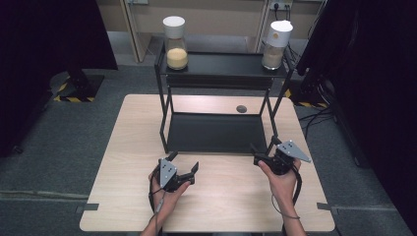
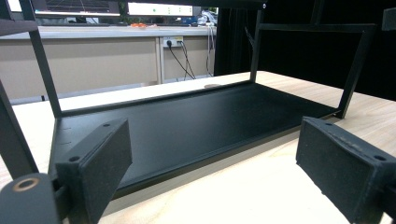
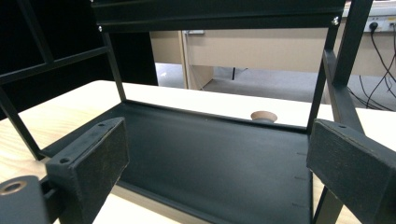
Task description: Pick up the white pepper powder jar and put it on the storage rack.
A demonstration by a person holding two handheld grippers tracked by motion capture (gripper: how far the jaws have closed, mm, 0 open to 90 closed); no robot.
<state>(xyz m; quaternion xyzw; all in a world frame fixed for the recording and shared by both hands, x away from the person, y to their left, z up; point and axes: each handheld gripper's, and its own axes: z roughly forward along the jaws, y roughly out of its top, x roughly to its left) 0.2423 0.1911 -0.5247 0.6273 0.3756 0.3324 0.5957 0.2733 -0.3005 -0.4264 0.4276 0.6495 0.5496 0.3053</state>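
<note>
Both released, the left claw (image 1: 186,166) and right claw (image 1: 264,148) hover before the black rack (image 1: 216,132), seemingly starting out; next likely means reaching for its jars (image 1: 175,43).

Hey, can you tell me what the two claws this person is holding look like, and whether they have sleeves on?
Both claws are black. The left claw and right claw each carry a grey three-cornered plate with small holes and trail a dark cable. Each has two flat rectangular black pads, fixed by small screws. The forearms show no sleeves.
</note>
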